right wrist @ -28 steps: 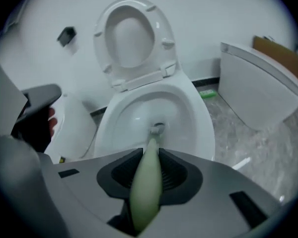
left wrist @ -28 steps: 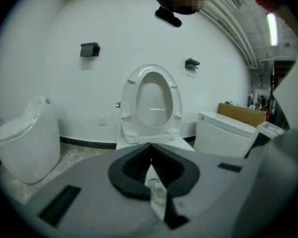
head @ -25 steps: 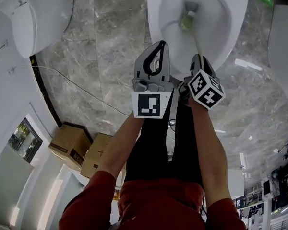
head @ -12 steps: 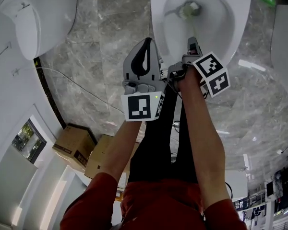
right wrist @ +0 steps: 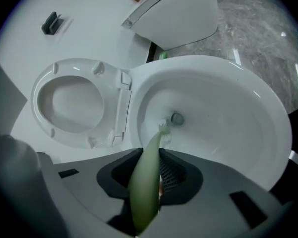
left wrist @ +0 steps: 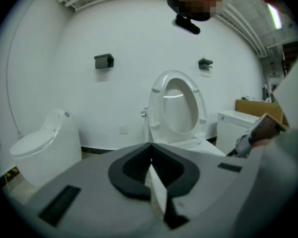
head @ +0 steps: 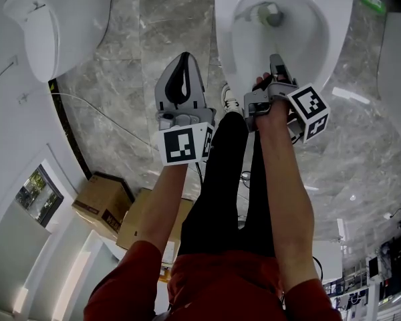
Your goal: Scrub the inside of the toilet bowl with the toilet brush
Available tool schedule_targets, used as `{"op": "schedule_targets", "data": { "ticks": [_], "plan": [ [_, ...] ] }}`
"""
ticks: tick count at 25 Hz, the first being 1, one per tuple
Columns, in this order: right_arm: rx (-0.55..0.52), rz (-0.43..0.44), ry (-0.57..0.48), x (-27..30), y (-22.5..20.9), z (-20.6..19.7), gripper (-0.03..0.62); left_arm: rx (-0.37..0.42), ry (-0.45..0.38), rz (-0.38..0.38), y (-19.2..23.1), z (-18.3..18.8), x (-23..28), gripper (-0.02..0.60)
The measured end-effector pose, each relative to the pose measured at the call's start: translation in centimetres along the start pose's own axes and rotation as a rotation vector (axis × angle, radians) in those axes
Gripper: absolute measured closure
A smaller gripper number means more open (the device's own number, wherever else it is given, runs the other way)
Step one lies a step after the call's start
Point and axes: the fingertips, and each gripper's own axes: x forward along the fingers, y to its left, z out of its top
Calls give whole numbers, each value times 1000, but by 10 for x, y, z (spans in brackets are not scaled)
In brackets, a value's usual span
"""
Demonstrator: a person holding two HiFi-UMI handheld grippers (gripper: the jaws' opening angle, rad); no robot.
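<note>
red sleeves (head: 130, 276), black trousers (head: 220, 192), grey hand-held grippers (head: 184, 57) (head: 277, 60).

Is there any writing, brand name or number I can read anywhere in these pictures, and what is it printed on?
No text can be read in any view.
On the cardboard boxes: dark print on one side, too small and blurred to read.
On the cube of the left tongs and the cube of the right tongs: black-and-white square patterns, not letters or numbers.
</note>
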Motion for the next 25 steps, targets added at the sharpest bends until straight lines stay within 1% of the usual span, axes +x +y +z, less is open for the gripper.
{"op": "schedule_targets", "data": {
  "ticks": [7,9,10,11,13,16,19,22,25],
  "plan": [
    [14,7,-23,11,-23,3,500,-27,15,-2,-5,-7,2,580],
    [14,8,-4,20,-31,1,500,-25,19,-6,-6,-7,2,580],
    [-3,7,22,27,-32,-4,504,-23,22,-8,-6,-8,2,580],
    [-34,7,56,34,-32,-11,526,-20,26,-11,-6,-8,1,580],
    [-96,14,112,44,-24,-27,550,-19,34,-13,-6,-9,-1,580],
    [-142,8,135,49,-15,-31,559,-23,40,-23,-8,-11,-4,580],
    [-245,-33,171,43,-25,-28,557,-29,53,-27,-9,-18,-5,580],
    [-421,-98,240,31,-44,-25,553,-43,61,-24,-12,-23,-3,580],
    [-609,-157,330,14,-58,-21,546,-46,59,-35,-19,-24,0,580]
  ]
}}
